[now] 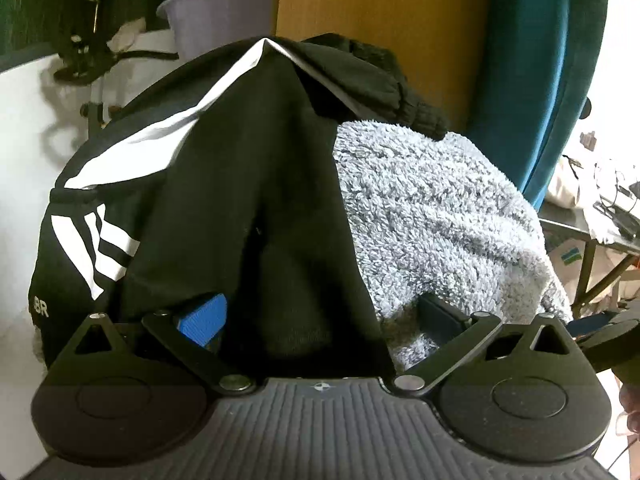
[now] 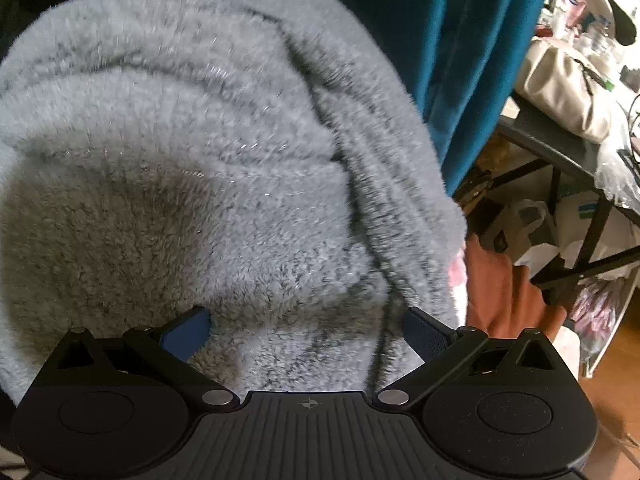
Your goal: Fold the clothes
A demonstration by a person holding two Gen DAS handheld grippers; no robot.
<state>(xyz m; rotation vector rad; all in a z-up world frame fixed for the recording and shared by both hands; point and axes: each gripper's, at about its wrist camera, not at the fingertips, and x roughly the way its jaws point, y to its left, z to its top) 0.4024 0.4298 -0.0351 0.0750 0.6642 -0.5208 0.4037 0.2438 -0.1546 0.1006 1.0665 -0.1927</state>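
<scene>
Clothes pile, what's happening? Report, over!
Left gripper open, black striped garment draped between its fingers. Right gripper open against grey fleece. Neither clamped yet. Nothing blocking.

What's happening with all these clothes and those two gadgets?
A person is sorting laundry to fold, a claw in each hand. The left claw is open around a fold of the black garment with white stripes. The right claw is open, pressed into the fluffy grey garment. Nothing looks folded yet.

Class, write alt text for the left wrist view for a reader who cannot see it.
The open left gripper sits over a black garment with white stripes, which lies partly across a grey fleece garment. Behind are a wooden panel and a teal curtain.
</scene>
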